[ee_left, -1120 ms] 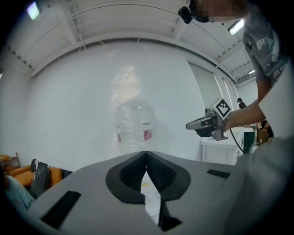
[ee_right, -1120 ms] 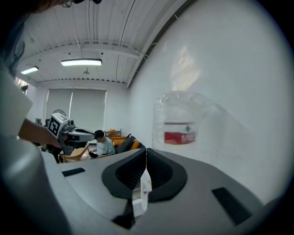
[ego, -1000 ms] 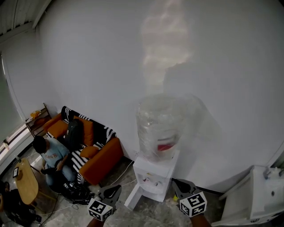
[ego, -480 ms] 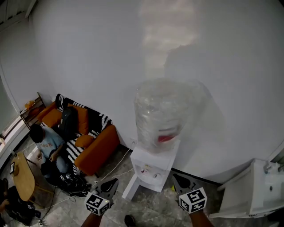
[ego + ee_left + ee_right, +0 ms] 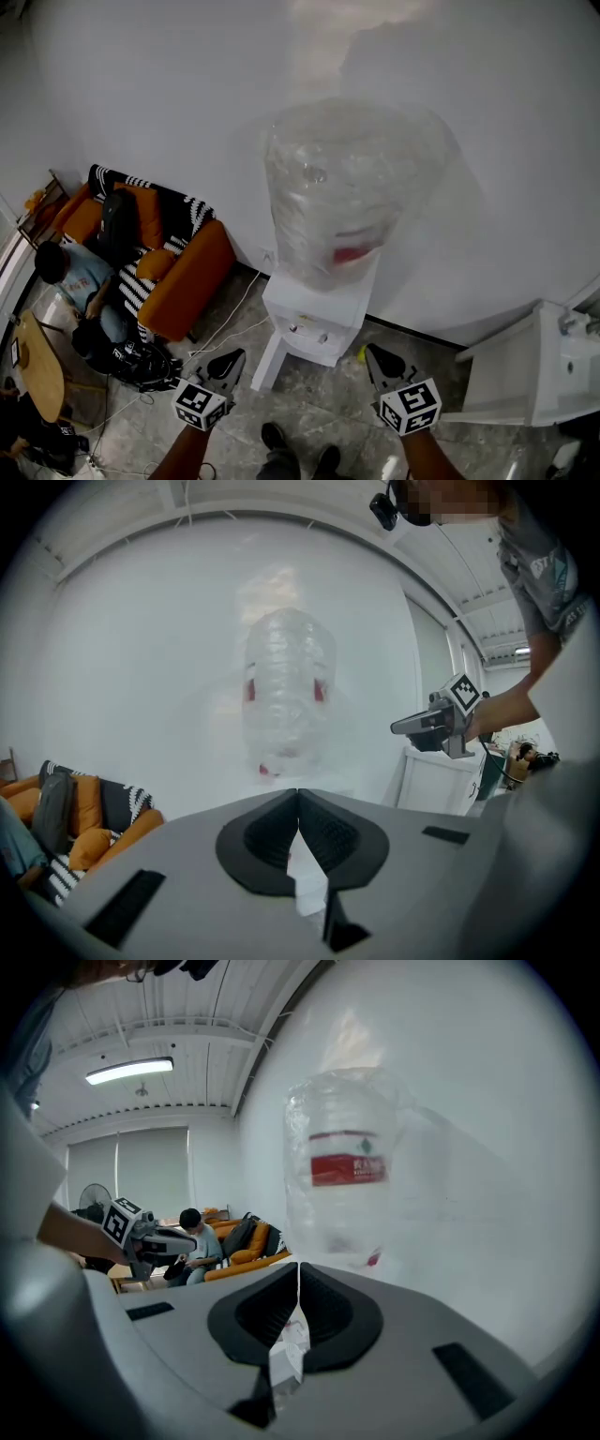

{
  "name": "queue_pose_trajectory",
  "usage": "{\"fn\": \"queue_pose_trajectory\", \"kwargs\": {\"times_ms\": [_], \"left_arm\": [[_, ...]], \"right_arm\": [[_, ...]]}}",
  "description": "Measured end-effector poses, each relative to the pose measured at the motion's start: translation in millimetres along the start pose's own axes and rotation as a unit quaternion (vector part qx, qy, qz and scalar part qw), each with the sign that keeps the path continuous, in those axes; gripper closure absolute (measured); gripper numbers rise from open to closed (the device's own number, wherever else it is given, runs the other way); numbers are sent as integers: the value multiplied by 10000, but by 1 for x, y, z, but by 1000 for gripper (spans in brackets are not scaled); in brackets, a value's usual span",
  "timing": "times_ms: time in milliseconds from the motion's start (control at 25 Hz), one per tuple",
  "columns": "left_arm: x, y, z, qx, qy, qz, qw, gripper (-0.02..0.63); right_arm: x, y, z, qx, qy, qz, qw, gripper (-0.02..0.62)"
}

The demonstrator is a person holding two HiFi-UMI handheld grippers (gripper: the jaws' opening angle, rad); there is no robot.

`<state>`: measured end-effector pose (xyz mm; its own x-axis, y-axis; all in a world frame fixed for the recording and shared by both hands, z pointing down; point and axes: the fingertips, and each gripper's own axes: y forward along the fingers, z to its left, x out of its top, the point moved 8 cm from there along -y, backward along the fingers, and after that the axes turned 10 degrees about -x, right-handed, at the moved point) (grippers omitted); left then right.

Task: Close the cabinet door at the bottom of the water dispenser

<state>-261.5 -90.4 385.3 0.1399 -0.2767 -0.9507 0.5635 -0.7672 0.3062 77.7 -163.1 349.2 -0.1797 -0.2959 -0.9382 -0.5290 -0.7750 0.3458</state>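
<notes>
White wall (image 5: pixel 141 94) was seen behind the water dispenser (image 5: pixel 314 323), its bottom cabinet door (image 5: pixel 266 362) seemingly swung open leftward, while the left gripper (image 5: pixel 234 356) and right gripper (image 5: pixel 373 352) were held nearby, jaws pressed together, empty.

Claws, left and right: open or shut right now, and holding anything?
Left claw: closed, holding nothing.
Right claw: closed, holding nothing.

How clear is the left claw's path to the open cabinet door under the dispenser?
Probably yes. The left claw, shut, hangs just left of the open cabinet door at the water dispenser's base, and the head view shows nothing between them. It may need to drop lower; height is hard to judge.
</notes>
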Motion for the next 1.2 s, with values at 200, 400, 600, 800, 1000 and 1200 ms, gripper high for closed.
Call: {"fn": "queue_pose_trajectory", "kwargs": {"times_ms": [200,400,600,800,1000,1200], "left_arm": [[-43,17,21,-59,-254,300,9992,589],[-90,32,34,-132,-527,578,9968,589],[-140,38,45,-134,-744,858,9934,589],[-192,47,55,-105,-941,1150,9888,588],[-246,59,65,-56,-1163,1467,9823,588],[-293,72,69,-100,-1458,1720,9742,588]], "right_arm": [[-35,15,5,-63,130,330,9994,565],[-65,27,10,-159,257,590,9978,565],[-97,35,18,-222,412,809,9956,565],[-128,45,25,-270,537,968,9935,565],[-159,57,26,-319,652,1124,9910,565],[-190,70,23,-374,772,1303,9878,565]]}}
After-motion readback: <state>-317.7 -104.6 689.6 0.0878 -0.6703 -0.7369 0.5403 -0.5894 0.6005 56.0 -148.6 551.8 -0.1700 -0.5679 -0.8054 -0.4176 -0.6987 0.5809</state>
